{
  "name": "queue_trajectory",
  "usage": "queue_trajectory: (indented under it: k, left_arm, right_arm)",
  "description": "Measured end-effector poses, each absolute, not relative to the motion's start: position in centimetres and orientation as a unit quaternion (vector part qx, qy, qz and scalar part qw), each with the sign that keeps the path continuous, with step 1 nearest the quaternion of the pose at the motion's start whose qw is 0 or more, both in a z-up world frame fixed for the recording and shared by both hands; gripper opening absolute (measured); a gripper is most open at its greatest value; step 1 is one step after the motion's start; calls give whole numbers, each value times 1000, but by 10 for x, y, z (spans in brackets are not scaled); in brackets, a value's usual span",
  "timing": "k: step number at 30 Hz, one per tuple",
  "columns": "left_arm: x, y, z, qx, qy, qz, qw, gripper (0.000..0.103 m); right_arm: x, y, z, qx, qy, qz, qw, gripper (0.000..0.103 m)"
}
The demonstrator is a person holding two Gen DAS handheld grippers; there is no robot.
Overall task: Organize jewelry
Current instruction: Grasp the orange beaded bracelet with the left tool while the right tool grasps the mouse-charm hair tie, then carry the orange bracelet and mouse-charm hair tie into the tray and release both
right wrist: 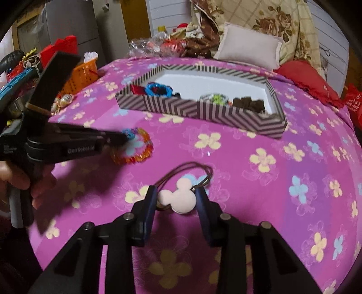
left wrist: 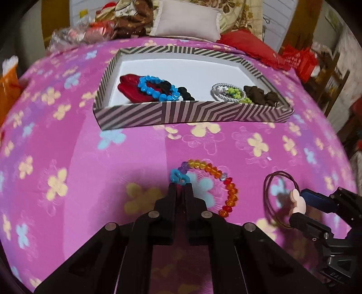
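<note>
A bracelet of orange, yellow and red beads (left wrist: 228, 190) lies on the pink flowered bedspread. My left gripper (left wrist: 181, 184) is shut on its blue beads at the left end; the right wrist view shows that gripper (right wrist: 124, 135) and the bracelet (right wrist: 140, 153) too. Further right lies a brown hair tie (left wrist: 269, 187) with a pale mouse-head charm (right wrist: 178, 199). My right gripper (right wrist: 175, 194) has one finger on each side of the charm, pressing its ears. The striped box (left wrist: 181, 113) beyond holds a blue bead bracelet (left wrist: 158, 89), a silver bangle (left wrist: 220, 91) and scrunchies.
A grey pillow (left wrist: 187, 20), a red cushion (left wrist: 248, 43) and crumpled cloth lie behind the box. An orange basket (right wrist: 81, 74) stands off the bed's left edge. A hand (right wrist: 20, 181) holds the left gripper's handle. Bare bedspread (right wrist: 294, 181) stretches to the right.
</note>
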State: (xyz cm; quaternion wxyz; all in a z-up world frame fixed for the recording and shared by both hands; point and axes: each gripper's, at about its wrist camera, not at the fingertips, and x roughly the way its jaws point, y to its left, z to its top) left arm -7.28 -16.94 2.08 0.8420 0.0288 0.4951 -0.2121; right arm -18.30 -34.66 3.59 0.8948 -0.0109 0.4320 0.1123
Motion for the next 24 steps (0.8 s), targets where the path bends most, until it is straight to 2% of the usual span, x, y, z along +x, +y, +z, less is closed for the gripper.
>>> queue_trajectory:
  k: [12,24]
  left_arm:
    - [-78,-150,51,-19,479,-245,843,7]
    - [-82,-147,91,-11,446,-242,862,7]
  right_arm:
    - [-184,-357,72,3,394,104,913,36]
    - [-184,-355,97,-3,369,104,924,36]
